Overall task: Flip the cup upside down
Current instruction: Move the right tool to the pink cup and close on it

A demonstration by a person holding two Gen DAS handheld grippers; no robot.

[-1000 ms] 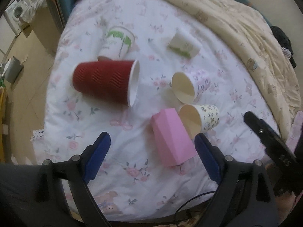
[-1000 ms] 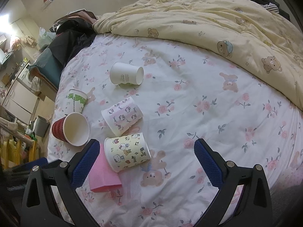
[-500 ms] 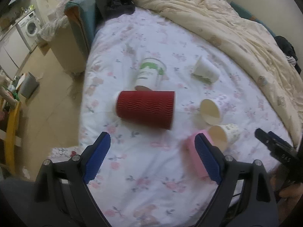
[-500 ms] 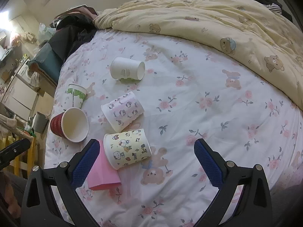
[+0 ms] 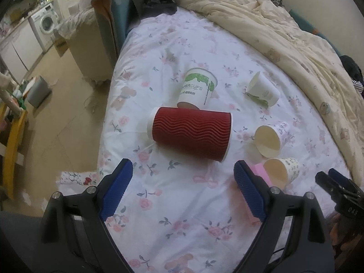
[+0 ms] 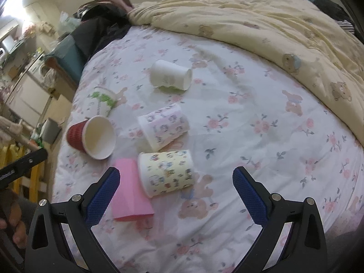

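Observation:
Several paper cups lie on their sides on the floral bedsheet (image 5: 182, 200). A red ribbed cup (image 5: 191, 134) lies straight ahead of my open, empty left gripper (image 5: 182, 191), mouth to the right; it also shows in the right wrist view (image 6: 91, 136). Behind it is a green-and-white cup (image 5: 196, 89). A yellow cartoon cup (image 6: 166, 173) lies just ahead of my open, empty right gripper (image 6: 175, 195), beside a pink cup (image 6: 129, 195). A pink-patterned cup (image 6: 162, 128) and a white cup (image 6: 170, 76) lie farther back.
A cream bear-print duvet (image 6: 273, 29) is bunched along the far and right side of the bed. The bed's left edge drops to the floor (image 5: 56, 118), with a teal chair (image 5: 113, 18), a yellow frame (image 5: 13, 145) and a washing machine (image 5: 45, 22) beyond.
My left gripper has pulled back and swung left, so the red cup now sits centred ahead of it. My right gripper has moved slightly closer to the cups.

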